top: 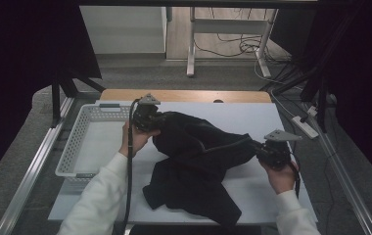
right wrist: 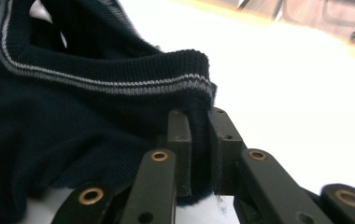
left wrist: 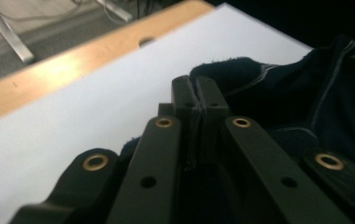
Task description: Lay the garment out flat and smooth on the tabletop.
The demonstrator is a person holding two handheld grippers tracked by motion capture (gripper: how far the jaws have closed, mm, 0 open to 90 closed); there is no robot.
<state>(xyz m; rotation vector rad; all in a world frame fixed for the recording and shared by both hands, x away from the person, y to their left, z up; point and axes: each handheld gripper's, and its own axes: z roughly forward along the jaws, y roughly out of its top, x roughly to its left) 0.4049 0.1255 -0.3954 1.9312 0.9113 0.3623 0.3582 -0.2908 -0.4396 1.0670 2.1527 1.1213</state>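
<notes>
The dark knit garment (top: 198,166) sprawls across the middle of the frame on the white table top (top: 252,115), its upper edge stretched between two grips and its lower part trailing toward the bottom edge. The left gripper (left wrist: 195,100), at centre left of the high view, has its jaws pressed tight on a thin fold. The right gripper (right wrist: 196,135), at right, has its jaws pinching the striped ribbed hem (right wrist: 119,84). That bite looks shallow; I'd guess a firm pull could slip it free, or the hanging cloth could drag toward the white basket (top: 83,142) at left.
</notes>
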